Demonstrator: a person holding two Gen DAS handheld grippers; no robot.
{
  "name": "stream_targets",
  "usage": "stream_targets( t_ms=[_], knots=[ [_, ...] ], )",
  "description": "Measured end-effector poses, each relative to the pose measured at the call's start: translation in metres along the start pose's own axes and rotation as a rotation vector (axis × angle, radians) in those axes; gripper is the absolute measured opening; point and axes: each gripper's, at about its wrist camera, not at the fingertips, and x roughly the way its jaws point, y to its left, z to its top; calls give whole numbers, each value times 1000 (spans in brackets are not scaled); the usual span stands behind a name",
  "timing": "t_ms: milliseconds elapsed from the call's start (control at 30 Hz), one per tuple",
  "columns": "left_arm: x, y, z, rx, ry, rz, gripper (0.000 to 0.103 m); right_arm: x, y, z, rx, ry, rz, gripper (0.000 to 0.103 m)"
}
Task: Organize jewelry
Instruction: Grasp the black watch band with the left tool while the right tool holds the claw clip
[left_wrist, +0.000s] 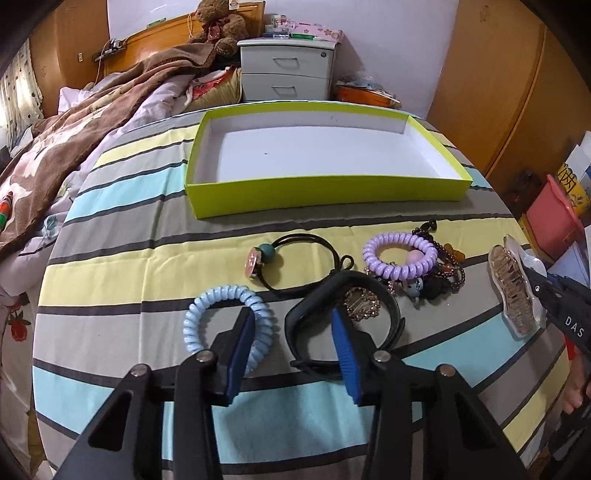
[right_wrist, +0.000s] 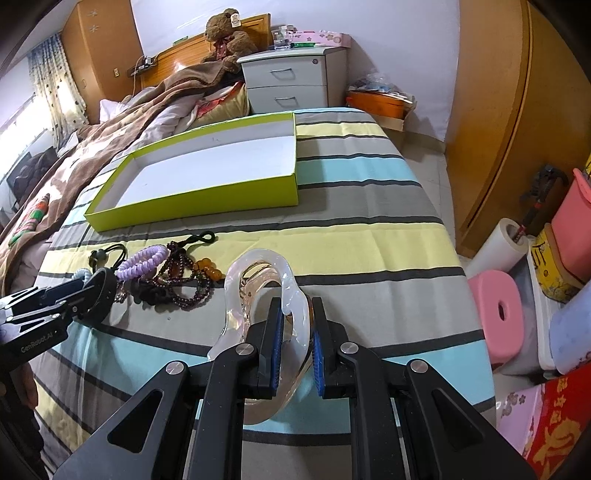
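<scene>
A lime-green box (left_wrist: 325, 194) with an empty white inside lies at the far side of the striped bedspread; it also shows in the right wrist view (right_wrist: 192, 205). My left gripper (left_wrist: 293, 323) is open, its jaws astride the near edge of a black wristband (left_wrist: 388, 301), beside a light-blue coil hair tie (left_wrist: 195, 314). Beyond lie a black hair tie with charms (left_wrist: 314, 240), a purple coil tie (left_wrist: 400, 254) and dark bead bracelets (left_wrist: 448, 273). My right gripper (right_wrist: 295, 314) is shut on a clear hair claw clip (right_wrist: 255, 280).
A white nightstand (left_wrist: 288, 74), brown blanket (left_wrist: 74, 129) and teddy bear (left_wrist: 218, 26) lie beyond the box. The bed's right edge drops to the floor, where pink containers (right_wrist: 496, 317), a paper roll and boxes stand by a wooden wardrobe (right_wrist: 491, 110).
</scene>
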Motion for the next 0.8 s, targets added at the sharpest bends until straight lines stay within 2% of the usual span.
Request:
stream_targets(
  t_ms=[367,433,467,800],
  knots=[
    [-2,-7,1,36,-14,-11,24,2,-3,0,9,3,1,14],
    [-6,-7,0,30,-23,-16,15,2,-3,0,11,3,2,14],
    [-8,-6,0,30,-28,-18,13,1,-3,0,13,2,2,14],
    [-15,0,-3,9,-40,0,12,1,-3,-1,22,-1,8,14]
  ],
)
